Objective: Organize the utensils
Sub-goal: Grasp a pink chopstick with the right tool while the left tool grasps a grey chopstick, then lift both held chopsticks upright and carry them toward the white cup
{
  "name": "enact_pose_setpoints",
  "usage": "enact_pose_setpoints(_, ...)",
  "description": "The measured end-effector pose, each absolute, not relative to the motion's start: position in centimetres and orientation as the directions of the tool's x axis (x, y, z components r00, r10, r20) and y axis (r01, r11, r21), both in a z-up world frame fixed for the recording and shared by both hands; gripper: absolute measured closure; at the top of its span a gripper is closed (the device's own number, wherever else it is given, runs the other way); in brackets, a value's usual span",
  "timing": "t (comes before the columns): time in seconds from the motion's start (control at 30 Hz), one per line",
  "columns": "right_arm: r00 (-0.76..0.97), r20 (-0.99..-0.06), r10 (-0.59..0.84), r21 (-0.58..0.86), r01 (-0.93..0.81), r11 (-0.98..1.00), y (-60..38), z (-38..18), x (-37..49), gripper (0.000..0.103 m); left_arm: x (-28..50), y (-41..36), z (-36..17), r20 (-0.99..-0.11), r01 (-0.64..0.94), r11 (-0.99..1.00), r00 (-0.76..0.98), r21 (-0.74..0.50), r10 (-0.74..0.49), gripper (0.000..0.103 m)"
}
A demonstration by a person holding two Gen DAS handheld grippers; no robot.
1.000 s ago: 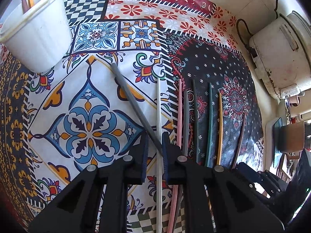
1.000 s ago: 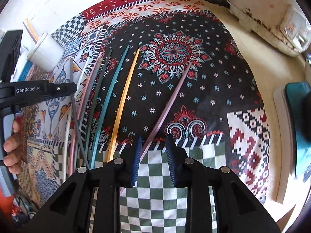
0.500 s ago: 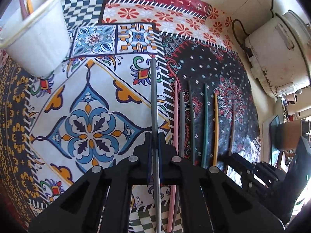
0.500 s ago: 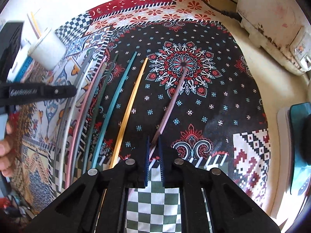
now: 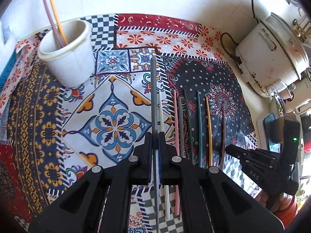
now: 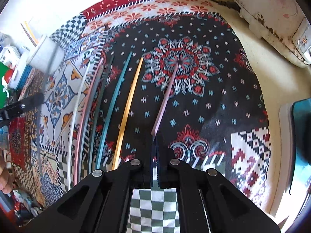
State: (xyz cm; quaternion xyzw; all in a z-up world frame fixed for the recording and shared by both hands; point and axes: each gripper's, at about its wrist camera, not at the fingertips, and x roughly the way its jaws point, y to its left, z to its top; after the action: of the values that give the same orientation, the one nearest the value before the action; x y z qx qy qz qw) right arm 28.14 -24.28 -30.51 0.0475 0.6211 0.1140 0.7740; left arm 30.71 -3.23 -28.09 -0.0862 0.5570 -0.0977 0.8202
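The left gripper [image 5: 155,145] is clamping a long grey plastic chopstick [image 5: 153,97] above the patchwork cloth [image 5: 38,116], near a white plastic cup [image 5: 68,58], while the right gripper [image 6: 155,145] is pinching a mauve chopstick [image 6: 168,97] lying beside five others.

A home kitchen counter: worn white rice cooker [image 5: 272,54] at the patterned patchwork cloth's [image 5: 48,116] far right corner

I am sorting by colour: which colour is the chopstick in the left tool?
Grey chopstick, clearest in the left wrist view.
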Motion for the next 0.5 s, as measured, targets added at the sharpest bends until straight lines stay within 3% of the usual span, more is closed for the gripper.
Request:
enact_pose_setpoints(0.13, 0.194, -0.954, 0.227, 0.202, -0.14, 0.969, -23.9, -30.8, 27.6, 0.096, 29.7, -2.6, -27.5, -0.889, 0.05, 0.963, 0.374, -0.264, -0.264, 0.099)
enact_pose_setpoints(0.27, 0.192, -0.959, 0.208, 0.18, -0.152, 0.972, -23.9, -30.9, 27.6, 0.08, 28.8, -2.2, -27.0, -0.884, 0.041, 0.964, 0.39, -0.263, -0.258, 0.099)
enact_pose_setpoints(0.5, 0.179, -0.949, 0.259, 0.233, -0.154, 0.96, -24.0, -30.8, 27.1, 0.079, 27.7, -1.5, -26.4, -0.878, 0.012, 0.966, 0.415, -0.257, -0.239, 0.099)
